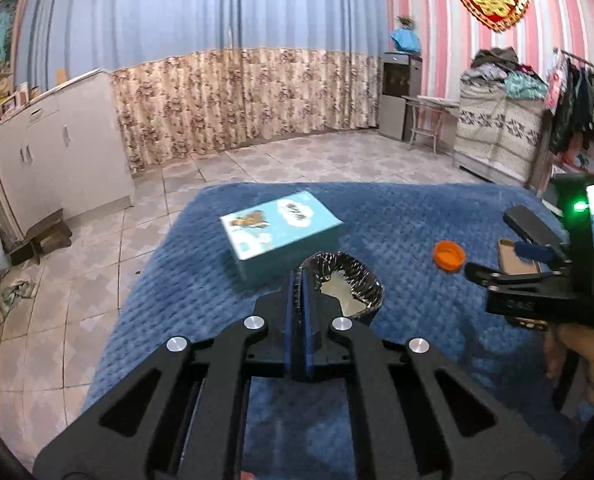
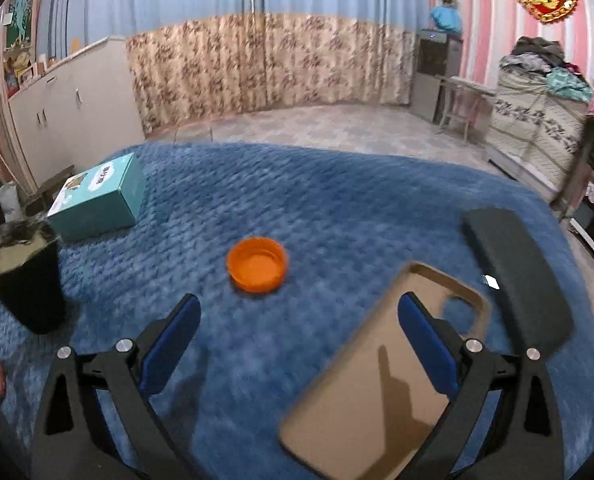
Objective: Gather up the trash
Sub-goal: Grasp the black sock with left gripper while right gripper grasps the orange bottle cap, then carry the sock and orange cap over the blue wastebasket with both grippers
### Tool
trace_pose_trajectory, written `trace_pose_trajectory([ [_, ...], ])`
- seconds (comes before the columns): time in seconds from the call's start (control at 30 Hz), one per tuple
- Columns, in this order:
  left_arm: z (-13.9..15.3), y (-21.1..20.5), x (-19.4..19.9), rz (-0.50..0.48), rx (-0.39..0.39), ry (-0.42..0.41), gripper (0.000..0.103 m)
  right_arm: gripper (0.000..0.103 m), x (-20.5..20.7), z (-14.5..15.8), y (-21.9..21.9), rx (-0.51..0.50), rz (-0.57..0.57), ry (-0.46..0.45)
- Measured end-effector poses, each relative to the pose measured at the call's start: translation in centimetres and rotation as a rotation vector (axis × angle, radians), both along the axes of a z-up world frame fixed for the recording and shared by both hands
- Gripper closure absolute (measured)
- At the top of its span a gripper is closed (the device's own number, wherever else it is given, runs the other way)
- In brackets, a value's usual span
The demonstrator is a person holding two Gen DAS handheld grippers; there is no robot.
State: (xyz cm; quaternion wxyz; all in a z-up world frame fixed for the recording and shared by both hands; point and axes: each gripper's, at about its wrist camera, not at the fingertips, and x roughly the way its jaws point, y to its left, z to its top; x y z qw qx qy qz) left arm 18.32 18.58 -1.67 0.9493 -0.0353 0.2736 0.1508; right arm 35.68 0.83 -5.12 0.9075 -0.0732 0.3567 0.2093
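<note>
Left tongs (image 1: pixel 298 296) clamped on black-lined bin's (image 1: pixel 347 280) rim — right tongs (image 2: pixel 297 332) spread wide, orange cap (image 2: pixel 257 264) just ahead

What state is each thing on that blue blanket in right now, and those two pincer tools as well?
Left gripper: shut on the rim of the small bin.
Small bin: upright, lined with a black bag, something pale inside.
Right gripper: open, nothing between its fingers.
Orange cap: lying hollow side up.
Teal box: closed, lying flat.
Phone case: lying flat, no phone in it.
Black case: closed, lying flat.
</note>
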Motion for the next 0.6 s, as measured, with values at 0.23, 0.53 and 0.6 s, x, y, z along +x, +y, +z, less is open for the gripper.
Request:
trace_pose_trajectory([
  [0.23, 0.0, 1.6, 0.5, 0.005, -0.014, 0.004, 0.100, 0.048, 2.9, -2.0, 2.8, 0.000, 0.044, 0.106],
  [0.53, 1.4, 0.2, 1.1, -0.025, 0.010, -0.032, 0.100, 0.063, -0.8, 1.3, -0.3, 0.051, 0.048, 0.014],
  [0.6, 1.9, -0.9, 1.6, -0.049, 0.018, -0.040, 0.100, 0.063, -2.4, 2.9, -2.5, 0.036, 0.028, -0.030],
])
